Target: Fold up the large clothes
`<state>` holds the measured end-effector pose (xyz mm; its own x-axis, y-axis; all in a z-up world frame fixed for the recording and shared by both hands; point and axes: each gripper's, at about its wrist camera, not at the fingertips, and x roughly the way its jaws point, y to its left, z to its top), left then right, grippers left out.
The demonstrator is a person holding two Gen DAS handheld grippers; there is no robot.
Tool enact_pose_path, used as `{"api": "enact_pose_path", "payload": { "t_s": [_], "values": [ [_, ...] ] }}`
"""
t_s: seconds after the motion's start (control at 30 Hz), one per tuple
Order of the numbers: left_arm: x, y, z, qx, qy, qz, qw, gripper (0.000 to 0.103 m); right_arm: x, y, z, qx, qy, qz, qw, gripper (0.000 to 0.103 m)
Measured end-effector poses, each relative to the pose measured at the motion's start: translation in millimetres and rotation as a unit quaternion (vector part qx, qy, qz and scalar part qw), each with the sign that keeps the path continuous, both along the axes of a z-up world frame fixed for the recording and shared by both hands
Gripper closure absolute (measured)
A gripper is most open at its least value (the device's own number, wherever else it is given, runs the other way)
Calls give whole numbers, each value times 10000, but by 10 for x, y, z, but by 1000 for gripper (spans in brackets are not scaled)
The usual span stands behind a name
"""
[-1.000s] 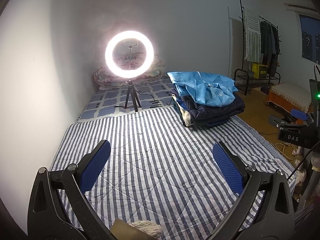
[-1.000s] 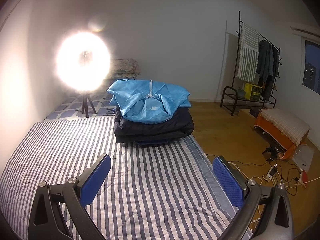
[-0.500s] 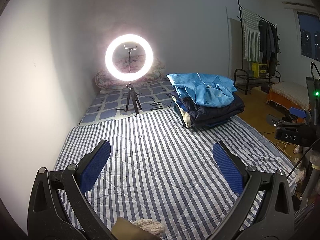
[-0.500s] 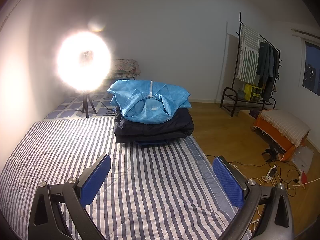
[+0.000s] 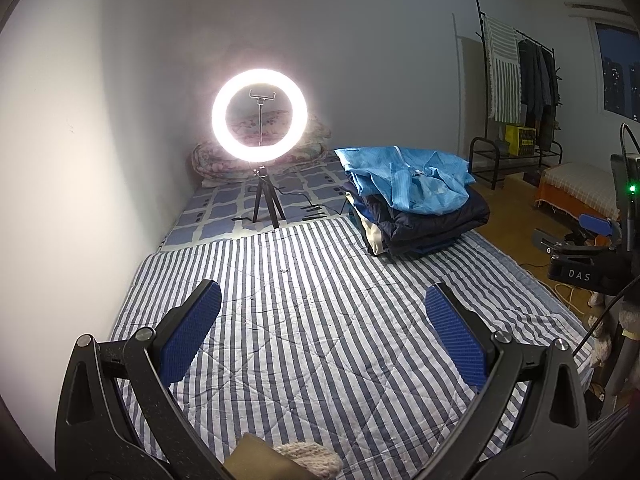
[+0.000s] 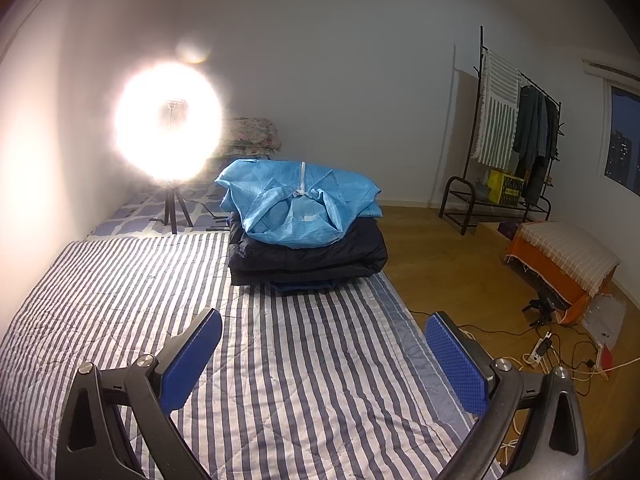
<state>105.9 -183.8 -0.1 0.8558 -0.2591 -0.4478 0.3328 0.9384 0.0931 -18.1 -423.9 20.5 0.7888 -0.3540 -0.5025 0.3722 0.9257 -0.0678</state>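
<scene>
One legible marking is present: the white capital letters "DAS" on the black block-shaped body of the right gripper, seen at the right edge of the left wrist view. The print on the yellow box on the rack shelf is too small to read.

**Both grippers spread wide, holding nothing**

The left gripper hangs in the air with its jaws wide apart, the blue pads facing each other and gripping nothing. The right gripper has the same pose, fingers spread and bare. It also shows at the right edge of the left wrist view, seemingly level with the left one, though that edge is badly warped.
</scene>
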Motion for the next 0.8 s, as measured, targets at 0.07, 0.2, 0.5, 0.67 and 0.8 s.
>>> {"api": "enact_pose_path", "payload": {
  "t_s": [0.07, 0.2, 0.5, 0.67, 0.8],
  "values": [
    [3, -4, 6, 6, -6, -8, 10000, 0, -3, 12, -2, -1, -3, -11, 10000, 0],
    [-3, -1, 2, 4, -5, 8, 10000, 0, -6, 15, -2, -6, -3, -14, 10000, 0],
    [-3, -1, 0, 3, -14, 13, 10000, 0, 3, 4, -14, -27, 11, 27, 10000, 0],
    [-9, -2, -3, 0, -5, 13, 10000, 0, 8, -13, -21, -34, 13, 47, 10000, 0],
    [-12, -2, -6, 1, -13, 14, 10000, 0, 17, -38, -25, -27, 10, 64, 10000, 0]
  ]
}}
